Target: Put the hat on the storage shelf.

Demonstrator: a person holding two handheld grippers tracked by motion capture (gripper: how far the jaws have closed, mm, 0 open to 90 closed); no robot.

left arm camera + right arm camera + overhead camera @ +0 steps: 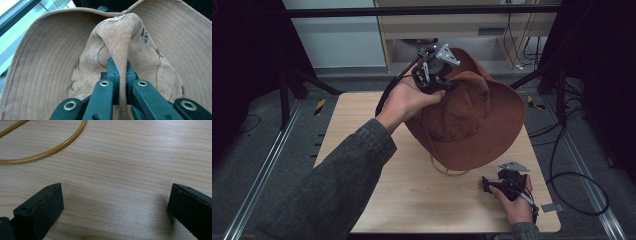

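A brown wide-brimmed hat (472, 117) is lifted and tilted above the far half of the wooden table (362, 150). My left gripper (439, 80) is shut on a fold of its crown; in the left gripper view the pinched suede (122, 45) runs between the closed jaws of the left gripper (120, 72), with the stitched brim (42, 55) spread behind. The hat's tan chin cord (447, 167) hangs down to the table and shows as a loop (52, 148) in the right gripper view. My right gripper (492, 185) rests low at the near right, and the right gripper (115, 202) is open over bare wood.
Metal rails (262, 165) run along both sides of the table. Black cables (577, 185) lie on the floor to the right. A pale cabinet (462, 30) stands behind the table. Dark stand legs (302, 80) rise at the far left and right.
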